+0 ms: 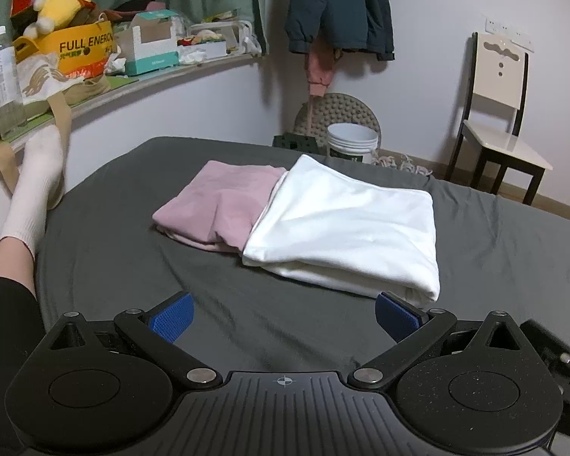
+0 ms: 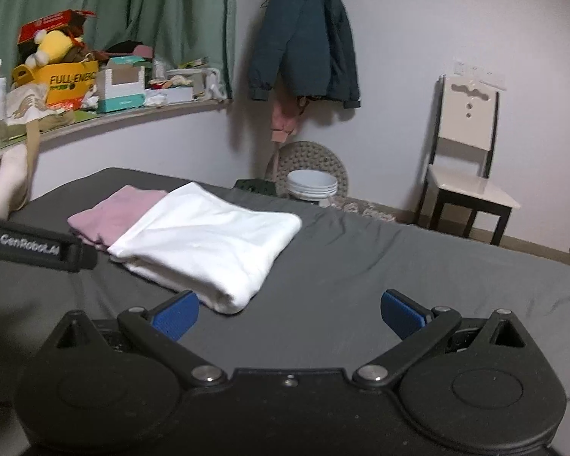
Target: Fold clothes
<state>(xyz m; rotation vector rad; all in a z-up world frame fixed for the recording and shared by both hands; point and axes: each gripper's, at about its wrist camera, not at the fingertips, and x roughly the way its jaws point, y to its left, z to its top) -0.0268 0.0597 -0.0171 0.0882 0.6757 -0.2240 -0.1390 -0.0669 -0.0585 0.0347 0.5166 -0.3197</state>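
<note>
Left wrist view: left gripper (image 1: 283, 313) fingers spread, right gripper (image 2: 288, 313) likewise, both just short of the folded white garment (image 1: 345, 224); a careless nudge could undo its folds.

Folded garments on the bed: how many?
2. A white one lies mid-bed, overlapping the edge of a pink one to its left. Nothing seems hidden beneath, but I can't be sure.

We see dim, even indoor light with soft shadows under the hanging jacket (image 2: 304, 41) and beside the white folded garment (image 1: 345, 224); both views bow strongly at the dark corners, and the right wrist picture looks slightly softer, grainier
</note>
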